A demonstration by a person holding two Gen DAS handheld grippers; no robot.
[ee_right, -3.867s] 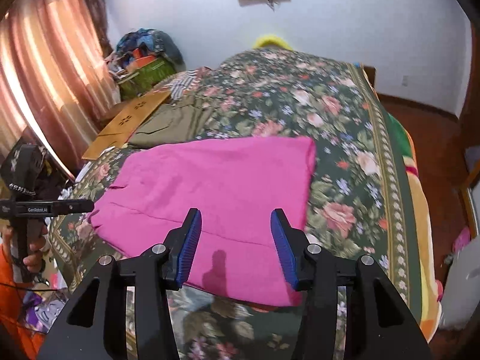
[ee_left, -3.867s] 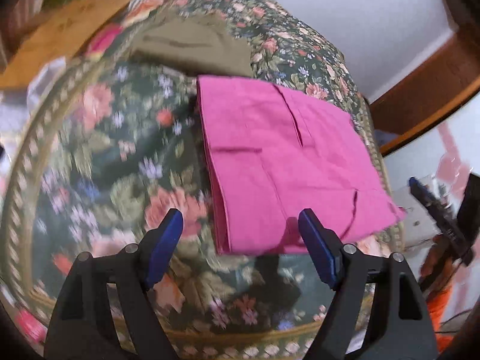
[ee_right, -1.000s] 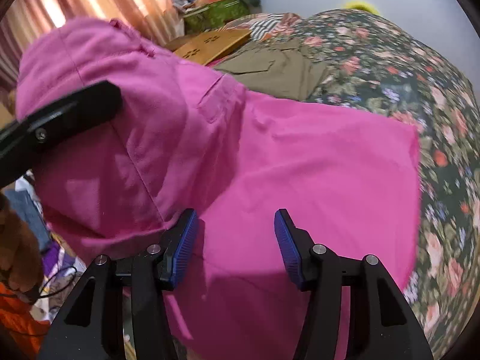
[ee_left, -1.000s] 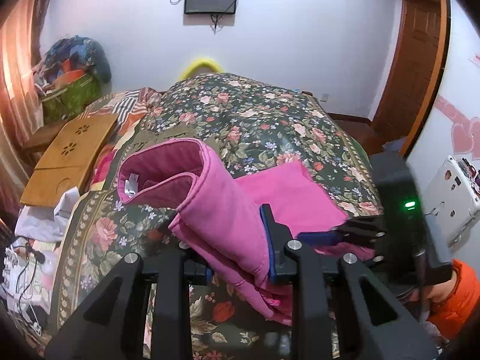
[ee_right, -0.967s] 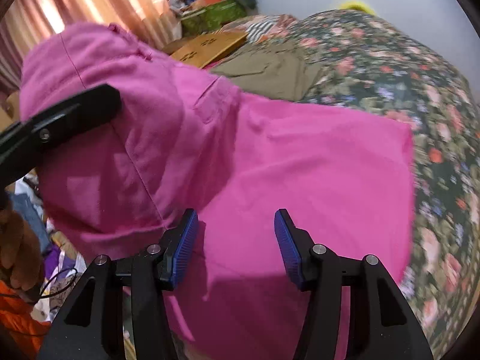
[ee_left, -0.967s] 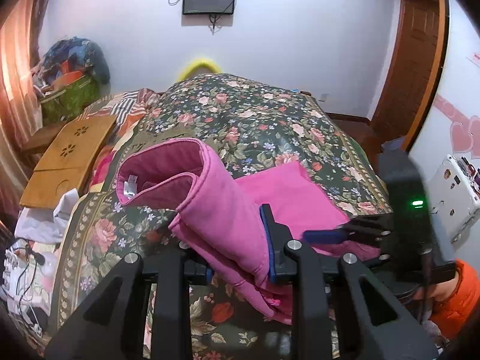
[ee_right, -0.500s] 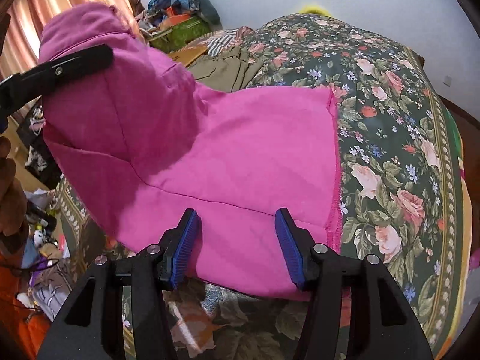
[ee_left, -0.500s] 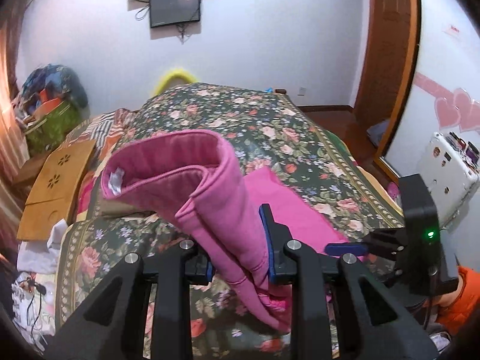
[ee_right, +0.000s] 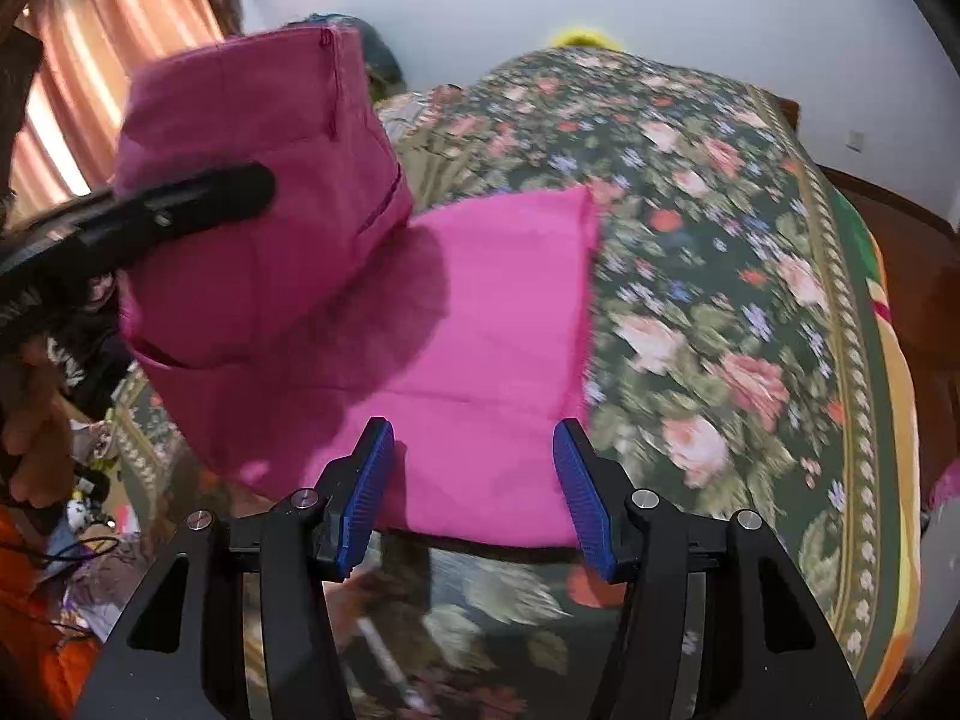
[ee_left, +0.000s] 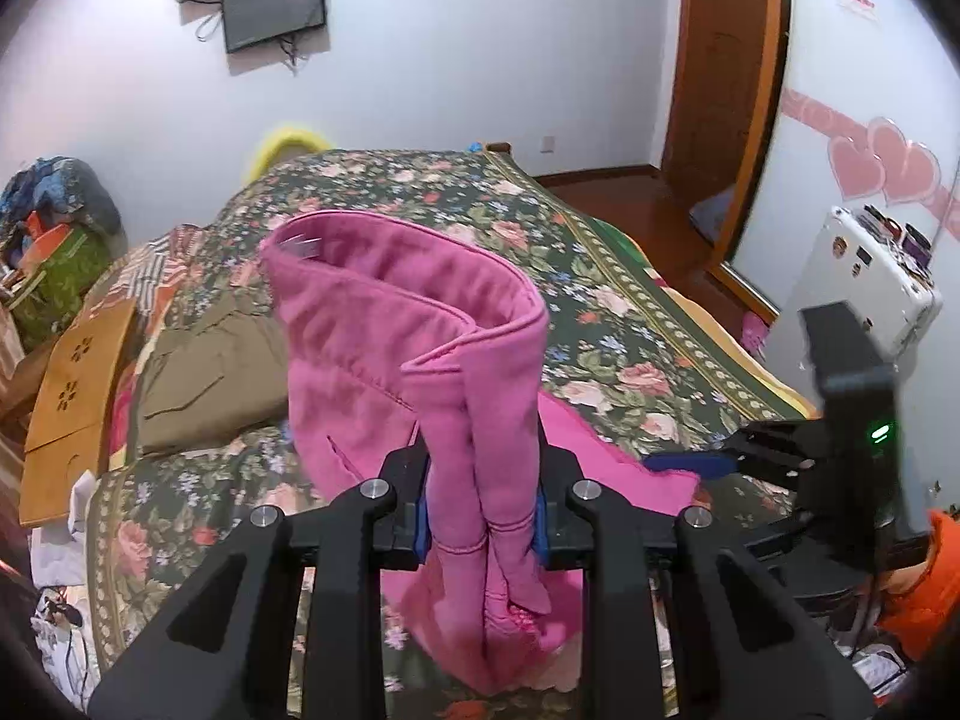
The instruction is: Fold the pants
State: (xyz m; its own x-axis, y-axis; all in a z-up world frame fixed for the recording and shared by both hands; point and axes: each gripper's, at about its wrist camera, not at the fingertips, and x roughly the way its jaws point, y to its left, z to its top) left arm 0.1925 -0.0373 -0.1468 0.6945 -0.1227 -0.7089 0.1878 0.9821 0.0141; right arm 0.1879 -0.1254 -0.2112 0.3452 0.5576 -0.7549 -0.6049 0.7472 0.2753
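Left tongs (ee_left: pixel 480 513) clamped on a bunched fold of pink pants (ee_left: pixel 420 354), waistband end raised above floral bedspread (ee_left: pixel 600 324), remainder lying flat on the bed, right tongs (ee_right: pixel 474 495) parted and empty over the near edge, olive garment (ee_left: pixel 210 384) beside

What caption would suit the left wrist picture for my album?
Left gripper shut on pink pants, lifting one end above a floral bedspread.
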